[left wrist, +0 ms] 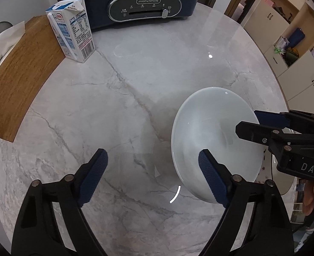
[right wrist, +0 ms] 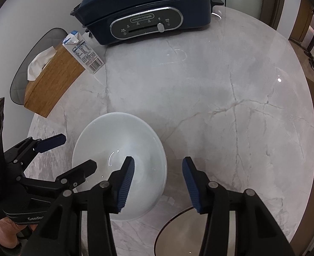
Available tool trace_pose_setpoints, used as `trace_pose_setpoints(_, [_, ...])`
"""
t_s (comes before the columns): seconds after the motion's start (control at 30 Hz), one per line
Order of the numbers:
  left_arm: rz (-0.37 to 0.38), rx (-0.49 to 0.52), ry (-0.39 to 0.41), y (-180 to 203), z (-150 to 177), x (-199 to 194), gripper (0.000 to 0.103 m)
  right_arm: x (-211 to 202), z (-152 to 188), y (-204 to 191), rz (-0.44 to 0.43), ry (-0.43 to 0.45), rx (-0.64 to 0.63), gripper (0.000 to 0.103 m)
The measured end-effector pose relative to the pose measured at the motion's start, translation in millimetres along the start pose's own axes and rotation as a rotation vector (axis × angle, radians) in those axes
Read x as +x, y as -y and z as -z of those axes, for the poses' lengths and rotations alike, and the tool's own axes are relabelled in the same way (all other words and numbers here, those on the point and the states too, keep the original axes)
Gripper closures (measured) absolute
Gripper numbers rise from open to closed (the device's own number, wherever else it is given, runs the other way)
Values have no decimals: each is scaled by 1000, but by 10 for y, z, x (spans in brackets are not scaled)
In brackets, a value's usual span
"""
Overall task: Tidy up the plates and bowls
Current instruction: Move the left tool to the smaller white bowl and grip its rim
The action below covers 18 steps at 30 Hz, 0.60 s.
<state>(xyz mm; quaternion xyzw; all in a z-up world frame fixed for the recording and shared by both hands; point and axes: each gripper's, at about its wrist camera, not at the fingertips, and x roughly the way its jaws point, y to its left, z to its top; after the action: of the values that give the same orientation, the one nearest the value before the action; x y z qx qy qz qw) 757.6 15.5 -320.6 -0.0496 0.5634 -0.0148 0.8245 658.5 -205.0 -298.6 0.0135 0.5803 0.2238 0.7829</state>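
Observation:
A white bowl (left wrist: 208,132) stands upright on the marble table (left wrist: 122,106); it also shows in the right wrist view (right wrist: 118,147). My left gripper (left wrist: 152,177) is open, with its right finger over the bowl's near rim and its left finger above bare table. My right gripper (right wrist: 158,183) is open, straddling the bowl's right rim: one finger inside, one outside. It shows in the left wrist view (left wrist: 248,121) too, and the left gripper shows in the right wrist view (right wrist: 78,151) at the bowl's left rim. A plate (right wrist: 184,232) with a dark rim lies near the front edge, partly hidden.
A dark blue Morphy Richards cooker (left wrist: 144,2) stands at the back of the table. A milk carton (left wrist: 71,29) and a wooden tissue box (left wrist: 13,72) stand at the back left. Cabinets (left wrist: 289,42) stand beyond the table's right edge.

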Motion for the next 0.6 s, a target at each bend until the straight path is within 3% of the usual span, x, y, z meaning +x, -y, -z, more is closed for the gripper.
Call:
trace_pose_setpoints(0.03, [4,-1,-10,-3,1,22,46,10,0,-12,3,-2,-3,52])
trace_pose_setpoints(0.17, [20,8,-24,13,16,81,60,39,0,-86,13,-14,-36,67])
trace_pose_setpoints(0.23, [33,16,-23,46,20,70,75,61,1,-115,22,-29,-51,81])
trace_pose_setpoints(0.3, [21,34,-19,90,31,52,84,85,15,-141,36,-36,-64,86])
trace_pose_setpoints(0.37, [24,40,-23,127,46,48,87,98,34,-148,36,-40,-67,91])
trace_pose_setpoints(0.6, [16,48,-42,157,74,0,93,108,82,-175,25,-37,-40,92])
